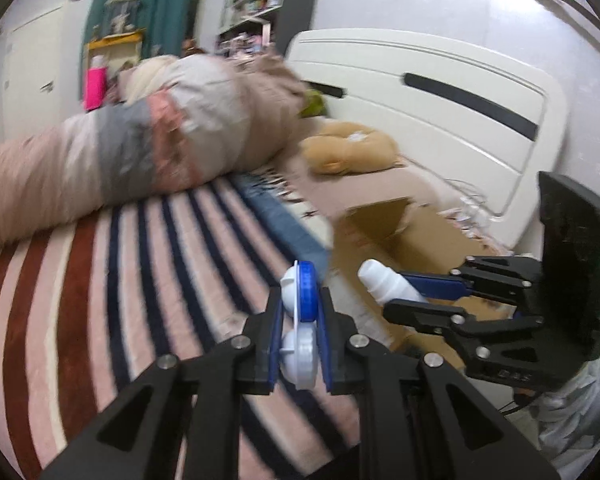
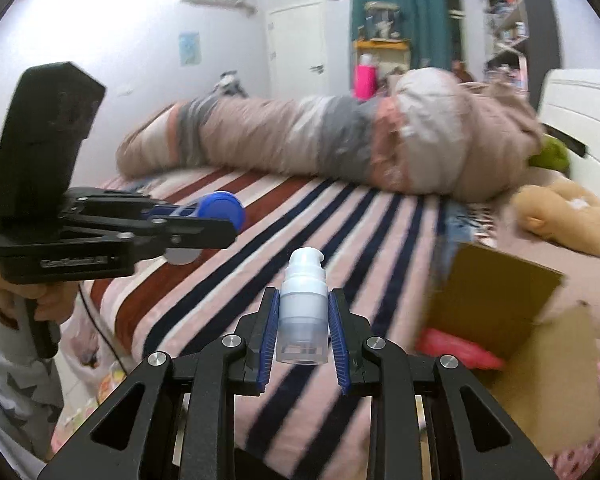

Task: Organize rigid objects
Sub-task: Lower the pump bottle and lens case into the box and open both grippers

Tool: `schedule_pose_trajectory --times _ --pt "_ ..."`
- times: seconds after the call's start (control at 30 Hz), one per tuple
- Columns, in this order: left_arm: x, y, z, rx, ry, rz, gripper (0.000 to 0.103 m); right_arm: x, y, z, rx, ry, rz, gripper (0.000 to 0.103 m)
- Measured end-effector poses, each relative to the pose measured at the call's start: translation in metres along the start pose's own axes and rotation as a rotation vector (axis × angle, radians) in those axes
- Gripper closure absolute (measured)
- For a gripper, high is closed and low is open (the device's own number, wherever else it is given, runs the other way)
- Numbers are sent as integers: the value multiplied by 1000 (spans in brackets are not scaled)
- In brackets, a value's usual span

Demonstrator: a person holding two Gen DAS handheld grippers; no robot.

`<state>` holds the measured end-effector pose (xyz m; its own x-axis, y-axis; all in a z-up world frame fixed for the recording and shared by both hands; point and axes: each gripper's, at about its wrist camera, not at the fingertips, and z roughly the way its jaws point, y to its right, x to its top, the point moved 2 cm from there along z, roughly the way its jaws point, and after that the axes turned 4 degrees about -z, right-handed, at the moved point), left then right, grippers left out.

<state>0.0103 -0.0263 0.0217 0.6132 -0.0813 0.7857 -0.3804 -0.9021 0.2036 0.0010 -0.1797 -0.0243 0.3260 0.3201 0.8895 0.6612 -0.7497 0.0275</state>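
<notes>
The left gripper (image 1: 299, 340) grips a lens case (image 1: 300, 312). The right gripper (image 2: 303, 332) grips a bottle (image 2: 303, 308). Hold tight and lower both into the box (image 2: 512, 320).

Rolled bedding (image 1: 148, 140) motion-blurred; cardboard box (image 2: 500, 312) interior mostly hidden, lower part cut off.
</notes>
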Motion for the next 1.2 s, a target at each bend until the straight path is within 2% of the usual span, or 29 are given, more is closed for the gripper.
schedule_pose_trajectory --times 0.2,0.4,0.6,0.83,0.93,0.97,1.0,1.2 --pt "20 62 36 -54 -37 75 90 -21 70 -34 -129 5 106 82" --pt "30 103 87 -78 -109 123 90 -46 130 -27 -215 -71 175 82" --pt "31 116 120 -87 -171 144 90 -57 154 -19 -195 -76 197 82" --pt "32 120 147 -82 -218 161 89 -57 151 -15 -140 -60 179 79" --pt "31 120 149 -77 -214 169 76 -57 147 -13 -132 -63 162 75" --pt "31 118 148 -78 -211 167 67 -57 147 -13 -132 -64 159 75" --pt "31 116 146 -75 -203 162 62 -57 146 -13 -132 -65 158 75" --pt "35 96 126 -70 -155 112 44 -53 139 -11 -140 -81 148 75"
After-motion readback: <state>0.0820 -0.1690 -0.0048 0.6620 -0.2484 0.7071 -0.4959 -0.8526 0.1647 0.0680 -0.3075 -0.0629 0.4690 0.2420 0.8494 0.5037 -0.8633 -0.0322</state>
